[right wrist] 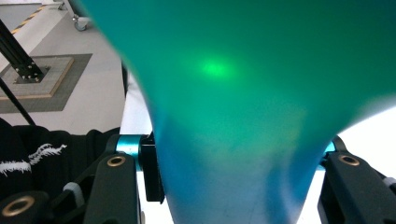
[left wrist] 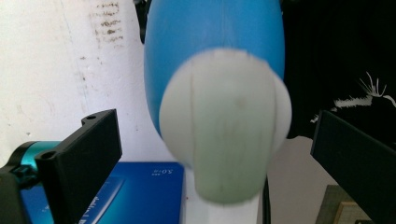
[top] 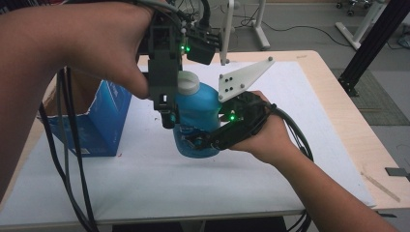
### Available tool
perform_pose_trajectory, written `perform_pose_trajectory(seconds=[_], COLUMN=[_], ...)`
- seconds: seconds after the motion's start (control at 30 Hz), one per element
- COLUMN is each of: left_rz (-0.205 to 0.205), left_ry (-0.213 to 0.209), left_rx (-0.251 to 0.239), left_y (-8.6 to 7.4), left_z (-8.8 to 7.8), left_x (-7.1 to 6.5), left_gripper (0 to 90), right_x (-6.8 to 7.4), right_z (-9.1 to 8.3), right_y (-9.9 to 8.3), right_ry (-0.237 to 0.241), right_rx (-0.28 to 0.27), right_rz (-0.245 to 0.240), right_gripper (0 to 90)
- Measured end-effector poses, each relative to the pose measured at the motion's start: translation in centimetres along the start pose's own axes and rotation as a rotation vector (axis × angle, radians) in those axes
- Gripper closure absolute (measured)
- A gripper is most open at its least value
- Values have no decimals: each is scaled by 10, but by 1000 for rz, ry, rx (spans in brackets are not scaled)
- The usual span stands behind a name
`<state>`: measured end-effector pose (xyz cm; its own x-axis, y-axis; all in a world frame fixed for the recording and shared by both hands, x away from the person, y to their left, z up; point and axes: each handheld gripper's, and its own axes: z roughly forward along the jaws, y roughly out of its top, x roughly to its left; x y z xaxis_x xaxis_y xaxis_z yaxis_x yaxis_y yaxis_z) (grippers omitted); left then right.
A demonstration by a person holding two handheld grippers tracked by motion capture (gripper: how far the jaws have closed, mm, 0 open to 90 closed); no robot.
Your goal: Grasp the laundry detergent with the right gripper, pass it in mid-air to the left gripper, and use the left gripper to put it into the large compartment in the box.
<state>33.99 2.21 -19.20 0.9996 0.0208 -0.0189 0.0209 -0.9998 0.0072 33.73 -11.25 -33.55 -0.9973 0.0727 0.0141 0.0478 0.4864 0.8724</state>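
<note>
Bottle (top: 198, 113) hangs above the bench (top: 145, 179) centre, waist clamped in your right tongs (top: 203, 140). Left tongs (top: 167, 108) stand wide open around the white cap (left wrist: 226, 126); centre them, then close squarely before twisting, box (top: 104, 123) at nine o'clock.

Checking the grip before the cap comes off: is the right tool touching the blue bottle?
Touching. The right gripper view shows the right tool with both jaws pressed against the blue bottle at its narrow waist.
</note>
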Motion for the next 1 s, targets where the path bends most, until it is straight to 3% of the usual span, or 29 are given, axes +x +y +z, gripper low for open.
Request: perform_pose_trajectory(seconds=[0.5,1.0], left_rz=[10,6], left_ry=[8,35], left_rx=[6,5], left_y=[3,2], left_z=[7,8], left_x=[-2,-3], left_gripper=[18,65], right_x=[2,1], right_z=[8,9], right_y=[15,16], right_ry=[38,53], right_rx=[-20,-30], right_rz=[1,3], right_gripper=[451,451])
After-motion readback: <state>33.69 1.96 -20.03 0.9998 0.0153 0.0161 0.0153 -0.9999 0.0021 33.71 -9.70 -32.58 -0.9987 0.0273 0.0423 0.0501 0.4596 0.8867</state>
